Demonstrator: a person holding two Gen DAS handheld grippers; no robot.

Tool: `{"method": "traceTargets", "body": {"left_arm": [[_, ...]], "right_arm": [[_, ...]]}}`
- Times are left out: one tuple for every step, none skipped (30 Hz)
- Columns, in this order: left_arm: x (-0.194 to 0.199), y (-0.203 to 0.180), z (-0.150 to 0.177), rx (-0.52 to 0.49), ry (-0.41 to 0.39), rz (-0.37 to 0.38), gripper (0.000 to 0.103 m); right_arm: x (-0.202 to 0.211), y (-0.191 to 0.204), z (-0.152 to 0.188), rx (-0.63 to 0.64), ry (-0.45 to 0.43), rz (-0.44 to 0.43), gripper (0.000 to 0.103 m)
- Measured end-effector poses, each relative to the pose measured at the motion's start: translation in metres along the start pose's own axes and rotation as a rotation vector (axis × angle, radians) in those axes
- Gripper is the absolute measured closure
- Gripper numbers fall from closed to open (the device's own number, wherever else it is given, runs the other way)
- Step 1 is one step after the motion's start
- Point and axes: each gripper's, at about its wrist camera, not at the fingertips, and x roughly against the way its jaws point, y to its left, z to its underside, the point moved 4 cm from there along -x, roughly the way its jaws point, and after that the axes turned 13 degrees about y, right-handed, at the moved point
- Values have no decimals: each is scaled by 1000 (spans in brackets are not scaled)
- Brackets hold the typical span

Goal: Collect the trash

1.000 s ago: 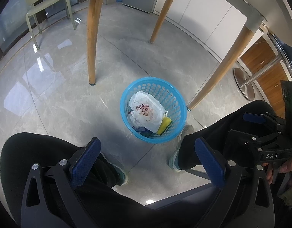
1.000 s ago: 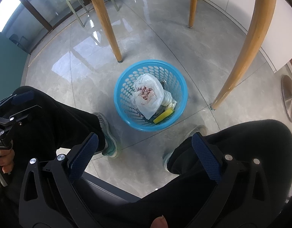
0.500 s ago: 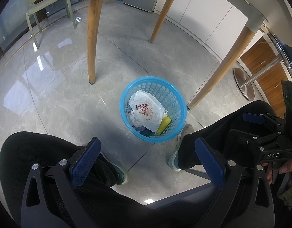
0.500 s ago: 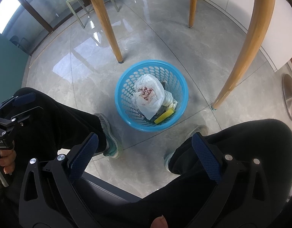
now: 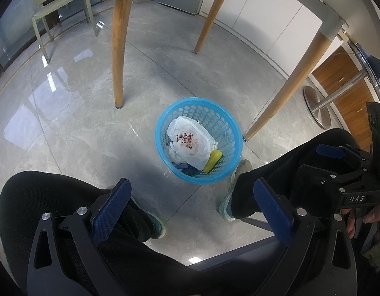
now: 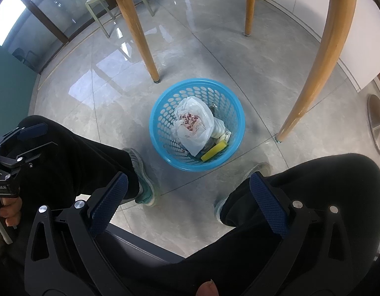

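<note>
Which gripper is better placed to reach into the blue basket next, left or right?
Neither, clearly: left gripper and right gripper both hang open and empty above the knees, with the blue basket between the feet.

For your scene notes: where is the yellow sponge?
In both views, the yellow sponge lies inside the blue basket on the floor, beside the white bag.

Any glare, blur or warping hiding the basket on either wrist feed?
Left wrist view: blue basket sharp, window glare falls on the floor to its left, table legs bow from fisheye. Right wrist view: basket sharp too, glare behind it, corners vignetted black.
</note>
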Motion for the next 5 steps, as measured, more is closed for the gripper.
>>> {"method": "traceTargets", "body": {"left_arm": [[-1,1,1,4,3,-2,6],[0,1,1,5,3,2,6],[0,1,0,6,3,6,6],[1,2,0,7,4,6,6],[1,2,-1,7,6,6,6]], "right_arm": [[0,0,0,0,-1,0,8],[0,0,0,0,-1,-1,8],[0,0,1,0,-2,-2,8],[0,0,1,0,-2,-3,8],[0,0,2,0,-2,-5,8]]}}
